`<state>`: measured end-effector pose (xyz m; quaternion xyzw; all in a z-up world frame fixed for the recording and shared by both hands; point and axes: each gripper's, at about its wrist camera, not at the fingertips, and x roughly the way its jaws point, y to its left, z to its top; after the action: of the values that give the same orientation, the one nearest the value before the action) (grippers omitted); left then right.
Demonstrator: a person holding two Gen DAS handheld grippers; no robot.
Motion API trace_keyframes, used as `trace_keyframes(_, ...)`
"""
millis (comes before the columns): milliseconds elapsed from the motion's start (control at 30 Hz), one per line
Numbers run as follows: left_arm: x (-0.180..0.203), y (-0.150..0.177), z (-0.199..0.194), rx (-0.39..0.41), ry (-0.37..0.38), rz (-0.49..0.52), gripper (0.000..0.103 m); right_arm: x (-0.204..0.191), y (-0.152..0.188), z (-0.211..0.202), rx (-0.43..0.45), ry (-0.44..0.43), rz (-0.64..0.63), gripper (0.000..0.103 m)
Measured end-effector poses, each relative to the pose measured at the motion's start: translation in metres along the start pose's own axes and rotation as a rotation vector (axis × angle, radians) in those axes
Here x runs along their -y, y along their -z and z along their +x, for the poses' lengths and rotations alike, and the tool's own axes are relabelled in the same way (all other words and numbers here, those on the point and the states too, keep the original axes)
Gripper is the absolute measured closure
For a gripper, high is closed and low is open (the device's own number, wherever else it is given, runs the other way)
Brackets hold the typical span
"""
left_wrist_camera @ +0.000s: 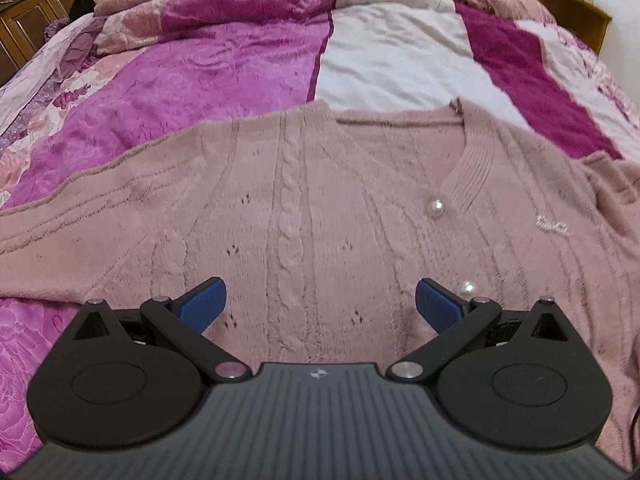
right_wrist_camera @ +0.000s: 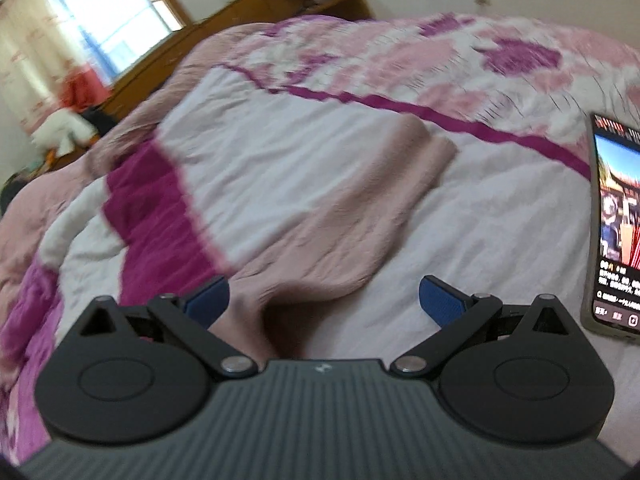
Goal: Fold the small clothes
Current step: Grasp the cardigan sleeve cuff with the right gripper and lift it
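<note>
The pink cable-knit cardigan lies spread front-up on the bed, neckline toward 12 o'clock, pearl buttons right of centre, one sleeve running out toward 9 o'clock. In the right wrist view the other sleeve stretches away toward 1 o'clock across the white patch of the quilt.

The left hand-held gripper hangs over the cardigan's body with jaws spread wide, holding nothing. The right hand-held gripper is equally wide and empty, its sleeve starting between the pads.

The step looks like folding a sleeve in. Pinch near the cuff, taking both knit layers, lift low, and carry it across the chest. Keep clear of the phone at 3 o'clock.
</note>
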<state>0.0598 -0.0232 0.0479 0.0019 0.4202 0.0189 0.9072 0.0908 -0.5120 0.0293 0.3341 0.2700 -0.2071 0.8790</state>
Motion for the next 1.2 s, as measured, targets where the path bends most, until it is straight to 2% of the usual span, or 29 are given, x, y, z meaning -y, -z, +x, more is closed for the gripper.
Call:
trace_keyframes(100, -0.002, 0.003, 0.008, -0.027, -0.011, -0.005, 0.000, 0.003, -0.003, 0.014, 0.011, -0.007, 0.025, 0.000)
trace_keyframes(167, -0.004, 0.005, 0.014, -0.045, -0.017, -0.014, 0.000, 0.000, -0.005, 0.021, 0.026, -0.025, 0.012, 0.004)
trace_keyframes(233, -0.006, 0.008, 0.018, -0.056, -0.017, -0.027, 0.000, -0.002, -0.008, 0.027, 0.031, -0.059, 0.008, 0.017)
trace_keyframes(333, -0.004, 0.006, 0.020, -0.060, -0.023, -0.025, 0.000, -0.004, -0.011, 0.037, 0.030, -0.081, 0.023, 0.030)
trace_keyframes(367, -0.004, 0.006, 0.021, -0.060, -0.026, -0.021, 0.000, -0.003, -0.012, 0.040, 0.039, -0.092, 0.026, 0.036)
trace_keyframes(433, -0.003, 0.006, 0.021, -0.062, -0.028, -0.017, 0.000, -0.002, -0.015, 0.045, 0.032, -0.099, 0.028, 0.073)
trace_keyframes(467, -0.003, 0.006, 0.021, -0.062, -0.028, -0.018, 0.000, 0.000, -0.016, 0.047, 0.027, -0.091, 0.034, 0.083)
trace_keyframes(500, -0.004, 0.006, 0.021, -0.062, -0.027, -0.019, 0.000, 0.001, -0.018, 0.048, 0.022, -0.090, 0.040, 0.087)
trace_keyframes(567, -0.004, 0.006, 0.020, -0.062, -0.025, -0.020, 0.000, 0.006, -0.020, 0.043, 0.033, -0.122, 0.052, 0.088)
trace_keyframes(733, -0.005, 0.007, 0.018, -0.060, -0.020, -0.025, 0.000, -0.001, -0.033, 0.003, 0.145, -0.136, -0.032, 0.088)
trace_keyframes(967, -0.012, 0.010, 0.011, -0.052, -0.007, -0.046, 0.000, 0.009, -0.066, -0.055, 0.306, -0.070, -0.081, 0.089)
trace_keyframes(1200, -0.020, 0.013, 0.006, -0.043, 0.005, -0.065, 0.000, 0.024, -0.063, -0.094, 0.362, -0.051, -0.047, 0.089)
